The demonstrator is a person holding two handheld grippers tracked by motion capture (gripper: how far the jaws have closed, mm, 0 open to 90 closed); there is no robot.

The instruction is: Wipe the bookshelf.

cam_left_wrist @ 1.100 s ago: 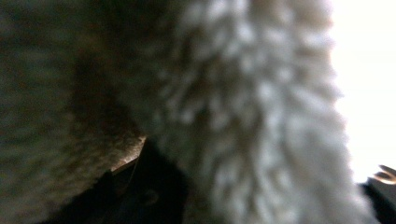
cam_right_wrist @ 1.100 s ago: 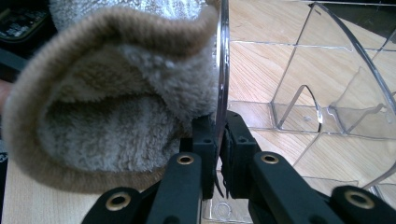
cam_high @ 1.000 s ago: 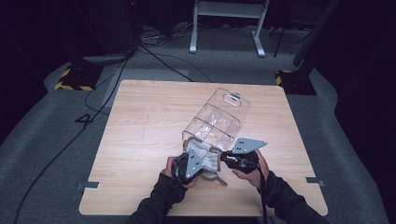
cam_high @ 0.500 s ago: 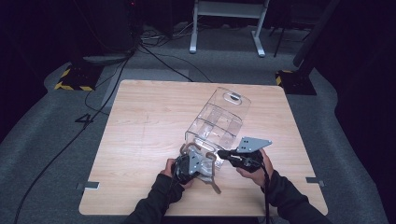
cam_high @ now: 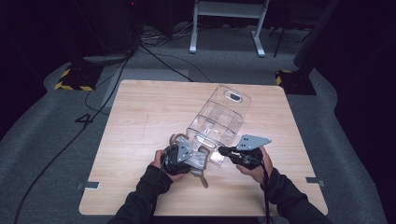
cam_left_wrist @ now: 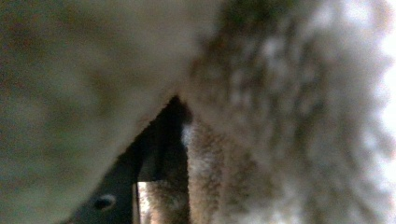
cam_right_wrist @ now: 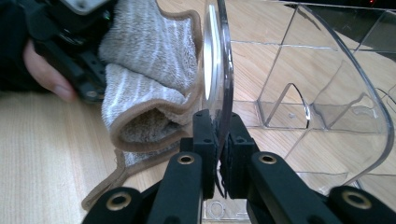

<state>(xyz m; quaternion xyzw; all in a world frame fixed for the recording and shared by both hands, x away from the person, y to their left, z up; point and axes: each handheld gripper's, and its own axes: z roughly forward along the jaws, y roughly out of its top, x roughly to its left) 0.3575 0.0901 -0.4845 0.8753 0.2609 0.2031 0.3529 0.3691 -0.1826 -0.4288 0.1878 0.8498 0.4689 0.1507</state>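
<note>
Nearest the table's front edge: left gripper (cam_high: 198, 158), jaws just spread about halfway, loosening around the grey-and-white striped terry cloth with a tan hem (cam_high: 198, 156); in the left gripper view, fuzzy cloth (cam_left_wrist: 280, 116) pressed close against the lens, contact between pads and fabric impossible to tell. Compared with a second ago, left gripper shifted toward the near end of the organiser, cloth bunched against its wall. Beside it: right gripper (cam_right_wrist: 218, 154), jaws pinching the thin rim of the clear plastic compartment organiser (cam_right_wrist: 299, 93), position unchanged. Farther off: organiser (cam_high: 219, 121) stretching diagonally toward the far right corner of the light wooden table (cam_high: 140, 107), oval handle slot at its far end. Meaning, as a judgement: wiping stroke on the near wall likely finished or being re-gripped, organiser held steady for the next pass.
</note>
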